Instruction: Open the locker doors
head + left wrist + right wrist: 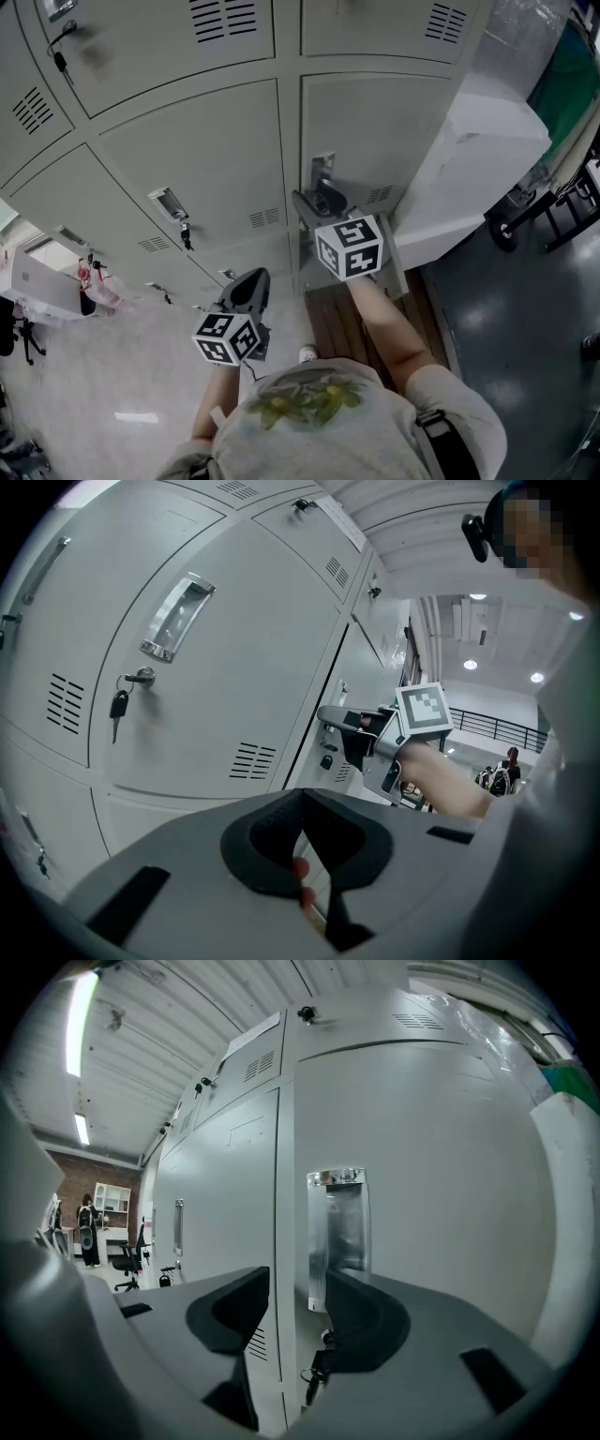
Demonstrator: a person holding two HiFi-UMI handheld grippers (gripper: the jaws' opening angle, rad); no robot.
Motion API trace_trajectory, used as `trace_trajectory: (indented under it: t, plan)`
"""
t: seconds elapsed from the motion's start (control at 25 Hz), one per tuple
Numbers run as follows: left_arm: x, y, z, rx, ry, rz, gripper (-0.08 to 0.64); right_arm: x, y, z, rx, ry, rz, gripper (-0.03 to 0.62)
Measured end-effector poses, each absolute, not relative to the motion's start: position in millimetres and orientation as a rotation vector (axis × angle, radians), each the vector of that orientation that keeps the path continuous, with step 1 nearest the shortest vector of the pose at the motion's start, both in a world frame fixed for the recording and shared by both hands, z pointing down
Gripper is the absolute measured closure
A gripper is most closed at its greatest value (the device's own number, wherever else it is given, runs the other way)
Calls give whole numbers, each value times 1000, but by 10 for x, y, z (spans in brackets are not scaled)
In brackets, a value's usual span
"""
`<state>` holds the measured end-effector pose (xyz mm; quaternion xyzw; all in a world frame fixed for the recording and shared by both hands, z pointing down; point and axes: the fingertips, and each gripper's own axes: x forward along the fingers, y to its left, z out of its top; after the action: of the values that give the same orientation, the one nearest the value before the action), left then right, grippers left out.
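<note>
Right tongs [298, 1279] spread at handle [339, 1227] — left tongs [303, 808] (closed) lower.

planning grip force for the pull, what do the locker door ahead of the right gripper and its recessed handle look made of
Locker door: likely painted sheet steel, pale grey, matte; punched vent slots suggest thin metal.
Handle: bright metal, probably chrome-plated or polished steel; it shows mirror-like reflections.
</note>
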<state>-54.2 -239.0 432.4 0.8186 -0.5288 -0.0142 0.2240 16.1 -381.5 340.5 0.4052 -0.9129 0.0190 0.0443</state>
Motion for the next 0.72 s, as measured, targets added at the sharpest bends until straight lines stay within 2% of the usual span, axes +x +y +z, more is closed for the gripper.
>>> trace_trajectory:
  t: [0.08, 0.2, 0.72]
  plan:
    - [-529, -2379, 4334, 2260, -1455, -38, 531, 189, -3817, 3409, 1276, -2757, 45, 402]
    - [-497, -2352, 4347, 2264, -1444, -37, 531, 256, -3808, 3409, 1329, -2726, 33, 469]
    - [-342, -2244, 4399, 2292, -1383, -11, 531, 389, -3578, 3403, 1318, -2751, 42, 471]
